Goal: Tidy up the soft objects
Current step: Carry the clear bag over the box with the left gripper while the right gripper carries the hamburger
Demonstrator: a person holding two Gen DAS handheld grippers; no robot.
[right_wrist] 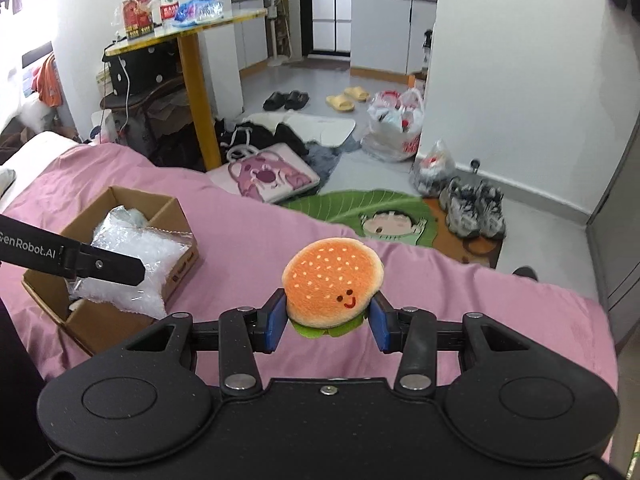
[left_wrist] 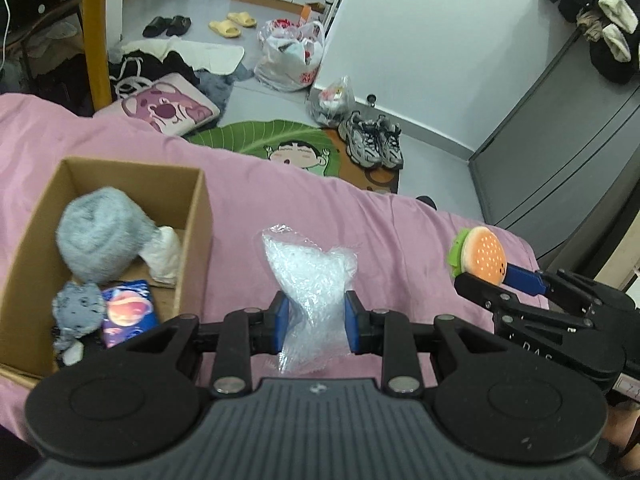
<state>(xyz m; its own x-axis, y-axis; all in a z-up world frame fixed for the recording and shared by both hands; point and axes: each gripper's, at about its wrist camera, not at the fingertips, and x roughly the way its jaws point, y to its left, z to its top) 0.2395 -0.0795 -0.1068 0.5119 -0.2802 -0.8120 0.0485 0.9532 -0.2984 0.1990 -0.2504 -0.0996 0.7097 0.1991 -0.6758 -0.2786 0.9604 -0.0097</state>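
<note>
Item one: bubble wrap [left_wrist: 310, 276], crumpled and clear, pinched at its waist between the blue pads [left_wrist: 281, 322] of the left gripper [left_wrist: 315, 322]. Held clear of the pink bedspread [left_wrist: 280, 184], just beside the near right corner of the cardboard box [left_wrist: 200, 216].

Item two: burger plush [right_wrist: 334, 286], orange bun with a stitched smile and a green felt frill, clamped at both sides by the right gripper [right_wrist: 328, 322]. Carried above the middle of the bedspread, well apart from the box.

Item three: cardboard box, open-topped, resting on the left part of the bedspread. Contents: grey woolly hat [left_wrist: 100, 236], white sock [left_wrist: 164, 254], grey spotted plush [left_wrist: 76, 310], planet-printed packet [left_wrist: 128, 312] (already fairly full along the near wall).

Step in hand, judged: delivery of both soft things into the box.

Handling notes:
- Bubble wrap first, being nearest; over the far, barer half of the box before release, not over the hat.
- Low release, since light wrap drifts and springs back open.
- Burger plush second, approached from the right rim, clear of the other tool.
- Grip kept firm but not crushing; both pieces squash easily and may slip.
- Rim contact avoided, lest the light box slide on the cloth.
</note>
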